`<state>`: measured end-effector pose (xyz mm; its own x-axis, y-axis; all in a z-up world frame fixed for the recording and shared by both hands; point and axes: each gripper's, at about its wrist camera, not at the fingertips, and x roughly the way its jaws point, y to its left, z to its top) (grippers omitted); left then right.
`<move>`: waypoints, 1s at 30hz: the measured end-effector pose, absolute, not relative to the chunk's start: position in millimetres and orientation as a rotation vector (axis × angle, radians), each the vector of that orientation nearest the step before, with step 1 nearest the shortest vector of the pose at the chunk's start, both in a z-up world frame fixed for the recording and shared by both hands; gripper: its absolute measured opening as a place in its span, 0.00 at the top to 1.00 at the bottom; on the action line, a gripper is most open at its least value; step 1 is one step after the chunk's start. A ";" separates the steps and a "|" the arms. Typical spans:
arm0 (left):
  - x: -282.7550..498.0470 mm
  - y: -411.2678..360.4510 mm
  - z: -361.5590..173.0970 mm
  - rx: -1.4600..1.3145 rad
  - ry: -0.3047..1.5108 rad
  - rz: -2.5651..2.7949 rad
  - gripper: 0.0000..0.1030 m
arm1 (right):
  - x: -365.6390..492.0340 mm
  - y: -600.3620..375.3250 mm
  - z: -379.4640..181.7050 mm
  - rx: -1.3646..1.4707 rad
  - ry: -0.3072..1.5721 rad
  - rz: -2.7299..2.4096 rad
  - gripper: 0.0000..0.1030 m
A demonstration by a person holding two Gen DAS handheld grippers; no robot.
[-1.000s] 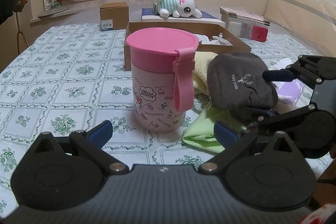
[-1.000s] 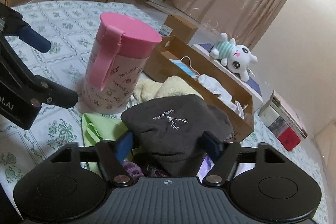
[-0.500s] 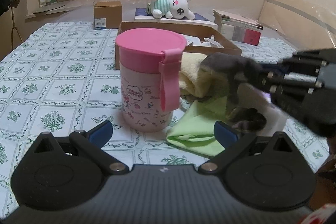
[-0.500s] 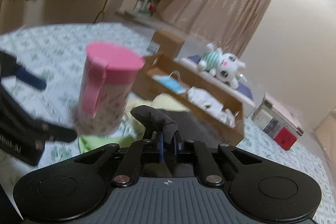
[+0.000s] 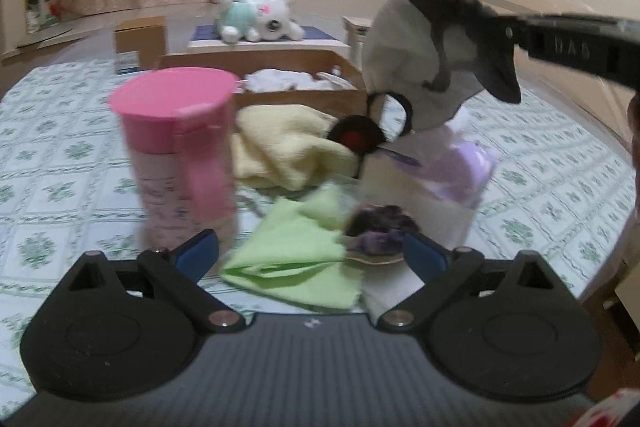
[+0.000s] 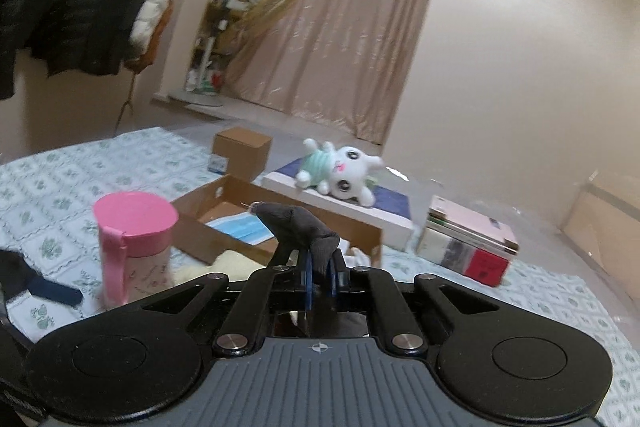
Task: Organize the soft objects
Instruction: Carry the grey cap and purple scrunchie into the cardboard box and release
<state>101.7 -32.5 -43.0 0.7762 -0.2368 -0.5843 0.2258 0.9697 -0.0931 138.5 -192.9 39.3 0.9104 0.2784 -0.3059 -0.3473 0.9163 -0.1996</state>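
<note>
Cloth, grey pouch (image 5: 416,67), hangs limp above far-right pile, pinched at an edge fold by right tool (image 6: 318,277). Light, floppy; judge edge pinch holds. Left tool (image 5: 310,255) spread, closing, nothing gripped, over green cloth (image 5: 296,259).

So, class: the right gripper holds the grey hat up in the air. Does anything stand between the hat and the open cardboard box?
Nothing visible does. The grey hat, pinched in the right gripper, hangs clear above the cardboard box; the pink cup stands off to one side.
</note>
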 end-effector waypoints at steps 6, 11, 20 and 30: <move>114.7 -70.4 -53.9 0.070 0.649 -0.317 0.18 | 131.1 -213.0 36.6 -0.219 0.298 0.285 0.92; 126.9 -93.1 -62.6 0.159 0.671 -0.345 0.37 | 130.9 -222.8 32.1 -0.207 0.316 0.273 0.92; 137.7 -98.7 -65.6 0.221 0.713 -0.338 0.85 | 133.5 -231.3 29.0 -0.189 0.322 0.277 0.92; 136.0 -86.9 -27.8 0.194 0.667 -0.362 0.92 | 134.3 -237.7 49.2 -0.197 0.275 0.274 0.92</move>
<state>136.0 -86.9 -27.8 0.7265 -0.2644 -0.6342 0.3876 0.9198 0.0605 134.3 -237.7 49.2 0.9256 0.2391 -0.2934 -0.2924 0.9439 -0.1535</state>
